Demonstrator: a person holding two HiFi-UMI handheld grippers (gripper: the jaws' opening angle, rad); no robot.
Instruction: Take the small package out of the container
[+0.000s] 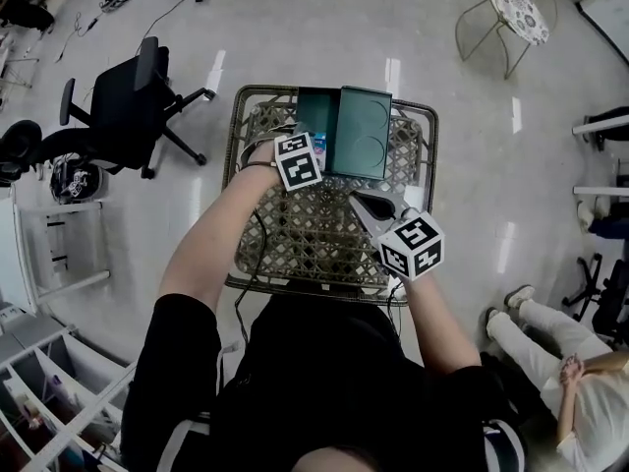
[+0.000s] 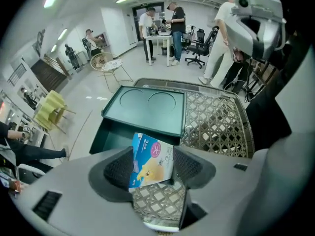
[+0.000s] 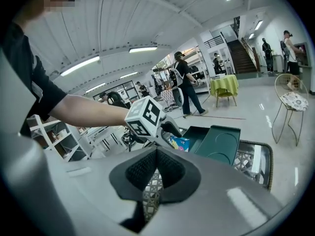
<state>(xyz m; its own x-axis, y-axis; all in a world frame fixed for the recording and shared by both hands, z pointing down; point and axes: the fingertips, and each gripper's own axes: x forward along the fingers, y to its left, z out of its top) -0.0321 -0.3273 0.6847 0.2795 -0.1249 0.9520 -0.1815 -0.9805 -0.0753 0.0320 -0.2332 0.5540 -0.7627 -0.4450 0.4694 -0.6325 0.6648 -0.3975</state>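
A dark green container stands open on a wicker table, its lid lying across its right part. My left gripper is shut on a small blue package with yellow print, lifted just above the container's near edge. A sliver of the package shows beside the marker cube in the head view. My right gripper hovers over the table to the right, jaws pressed together with nothing between them.
A black office chair stands left of the table and a round wire chair at the back right. A seated person is at the lower right. White shelving lines the left side. Several people stand in the far background.
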